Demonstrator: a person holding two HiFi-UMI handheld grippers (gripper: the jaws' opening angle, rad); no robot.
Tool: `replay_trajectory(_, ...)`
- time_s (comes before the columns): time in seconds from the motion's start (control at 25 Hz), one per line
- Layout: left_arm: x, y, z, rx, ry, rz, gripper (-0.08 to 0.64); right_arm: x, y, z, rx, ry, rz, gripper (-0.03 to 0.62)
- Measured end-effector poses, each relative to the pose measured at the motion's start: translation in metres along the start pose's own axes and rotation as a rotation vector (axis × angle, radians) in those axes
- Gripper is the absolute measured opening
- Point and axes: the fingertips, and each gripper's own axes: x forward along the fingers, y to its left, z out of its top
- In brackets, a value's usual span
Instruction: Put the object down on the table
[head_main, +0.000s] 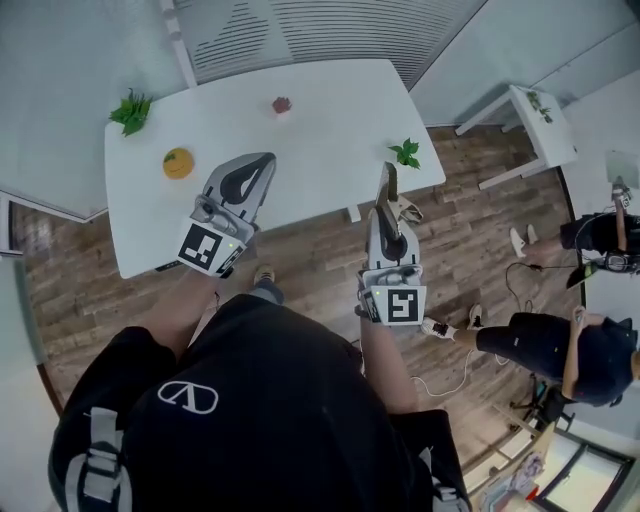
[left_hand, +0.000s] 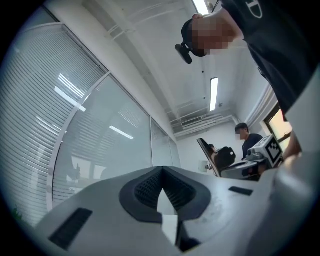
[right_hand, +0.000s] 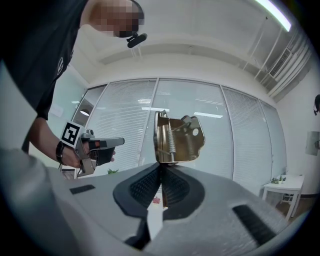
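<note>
Right gripper (right_hand: 161, 169) jaws clamped on brass spring clip (right_hand: 177, 137), held upright in the air by the table's (head_main: 320, 130) near edge. Left gripper (left_hand: 161, 175) jaws together, empty. Clip not yet on table; lowering and release are left to do.

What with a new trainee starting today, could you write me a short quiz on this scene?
1. True or false: the right hand-held gripper is shut on a metal clip.
2. Which of these lies on the white table? A: an orange fruit. B: a mug. C: a book.
3. Which hand-held gripper holds nothing?

Key: 1 true. 2 A. 3 the left hand-held gripper, whose jaws are closed and empty.
</note>
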Motion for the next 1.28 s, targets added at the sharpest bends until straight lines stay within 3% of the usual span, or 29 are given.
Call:
replay_trajectory(0.32, 0.037, 0.053, -0.018, -0.008, -0.011, -0.006, 0.005, 0.070, -0.010, -0.009, 0.008, 0.002, 0.020, 0.008)
replay_trajectory(0.96, 0.075, 0.072, -0.029, 0.032, -0.001, 0.092, 0.005, 0.127, -0.050, -0.019, 0.022, -0.010, 0.113, 0.008)
replay_trajectory(1.12, 0.074, 0.071, -0.031, 0.022, 0.005, 0.105, 0.005, 0.142, -0.049, -0.047, 0.121, 0.056, 0.166, 0.008)
replay_trajectory(1.28, 0.068, 0.073, -0.035, 0.019, 0.023, 0.121, 0.005, 0.165, -0.043, -0.105, 0.355, 0.183, 0.225, 0.008)
